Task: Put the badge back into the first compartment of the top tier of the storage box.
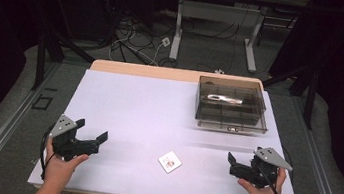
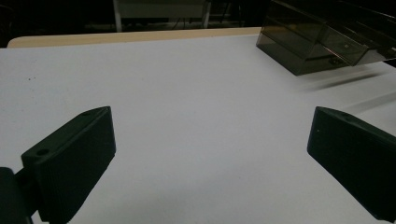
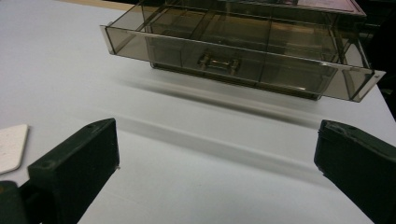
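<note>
Each hand carries a black two-jaw tool. The left gripper (image 1: 88,139) and the right gripper (image 1: 234,165) both wear a grey three-cornered plate on top, dotted with small holes. Thin black cables trail from each toward the person's wrists. Up close the jaws are blocky, matte black wedges with small round recesses near their ends. Forearms are bare; a white garment shows at the bottom edge.

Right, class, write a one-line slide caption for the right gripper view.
Open right hand-held gripper faces a smoky transparent drawer organiser, its drawer pulled out, a white card at the left edge.
</note>
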`<control>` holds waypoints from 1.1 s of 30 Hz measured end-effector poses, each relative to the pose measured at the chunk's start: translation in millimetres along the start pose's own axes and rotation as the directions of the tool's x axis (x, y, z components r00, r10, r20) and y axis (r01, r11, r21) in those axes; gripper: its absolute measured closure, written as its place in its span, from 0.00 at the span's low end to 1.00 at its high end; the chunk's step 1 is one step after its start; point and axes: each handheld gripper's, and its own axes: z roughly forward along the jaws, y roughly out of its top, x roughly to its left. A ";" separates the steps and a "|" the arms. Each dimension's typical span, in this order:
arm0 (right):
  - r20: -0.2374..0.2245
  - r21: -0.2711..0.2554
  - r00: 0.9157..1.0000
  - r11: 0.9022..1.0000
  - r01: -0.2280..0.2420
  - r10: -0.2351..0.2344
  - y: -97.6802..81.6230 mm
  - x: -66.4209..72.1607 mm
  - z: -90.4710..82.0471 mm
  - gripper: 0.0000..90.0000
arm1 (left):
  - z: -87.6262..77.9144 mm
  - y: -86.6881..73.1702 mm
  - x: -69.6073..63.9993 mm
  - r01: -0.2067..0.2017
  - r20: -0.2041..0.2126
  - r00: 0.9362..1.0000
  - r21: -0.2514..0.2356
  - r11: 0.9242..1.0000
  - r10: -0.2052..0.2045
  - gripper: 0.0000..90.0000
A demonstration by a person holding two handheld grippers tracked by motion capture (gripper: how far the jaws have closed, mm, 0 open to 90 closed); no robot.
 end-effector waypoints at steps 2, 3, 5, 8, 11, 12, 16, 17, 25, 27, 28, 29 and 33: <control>-0.004 0.008 1.000 1.000 0.001 -0.001 0.9 2.5 -0.1 0.00 | -0.5 -0.1 -0.3 0.001 0.001 1.000 0.003 1.000 -0.001 0.01; -0.015 0.007 1.000 1.000 -0.001 0.001 1.2 4.1 0.5 0.00 | -0.6 -0.2 -1.0 0.003 0.000 1.000 0.002 1.000 -0.003 0.01; -0.031 0.014 1.000 1.000 0.006 -0.005 2.0 8.3 1.4 0.00 | -1.5 -0.1 -2.6 0.003 -0.002 1.000 0.001 1.000 -0.003 0.01; -0.043 0.021 0.999 1.000 0.017 -0.016 3.3 14.3 1.4 0.02 | -2.2 0.5 -4.2 -0.006 -0.006 1.000 0.005 1.000 0.006 0.01; -0.060 0.026 0.998 0.999 0.027 -0.025 4.6 18.4 3.3 0.04 | -2.0 0.2 -4.7 -0.009 -0.007 1.000 0.010 1.000 0.009 0.01; -0.065 0.032 0.998 0.999 0.024 -0.022 5.0 20.4 4.3 0.04 | -2.0 0.1 -4.7 -0.009 -0.007 1.000 0.010 1.000 0.009 0.01; -0.086 0.038 0.996 0.999 0.032 -0.029 6.2 25.0 8.8 0.07 | -2.5 -0.5 -4.4 -0.011 -0.011 1.000 0.011 1.000 0.011 0.01; -0.096 0.042 0.995 0.999 0.029 -0.025 6.7 26.4 9.8 0.08 | -2.9 -0.6 -4.2 -0.014 -0.012 1.000 0.013 1.000 0.014 0.01; -0.133 0.070 0.991 0.997 0.030 -0.020 9.4 39.1 16.7 0.17 | -4.8 -1.6 -4.4 -0.009 -0.019 1.000 0.010 1.000 0.009 0.01; -0.138 0.077 0.990 0.996 0.037 -0.026 10.1 42.2 17.8 0.17 | -5.0 -1.7 -4.4 -0.011 -0.019 1.000 0.012 1.000 0.012 0.01; -0.144 0.076 0.989 0.996 0.039 -0.028 10.3 44.0 18.5 0.17 | -5.0 -1.7 -4.5 -0.012 -0.019 1.000 0.013 1.000 0.012 0.01; -0.146 0.075 0.989 0.996 0.045 -0.034 10.5 45.1 18.9 0.17 | -4.9 -1.7 -4.6 -0.012 -0.019 1.000 0.013 1.000 0.012 0.01; -0.159 0.079 0.987 0.996 0.051 -0.038 11.5 50.7 19.9 0.18 | -4.7 -1.8 -4.5 -0.017 -0.021 1.000 0.016 1.000 0.017 0.01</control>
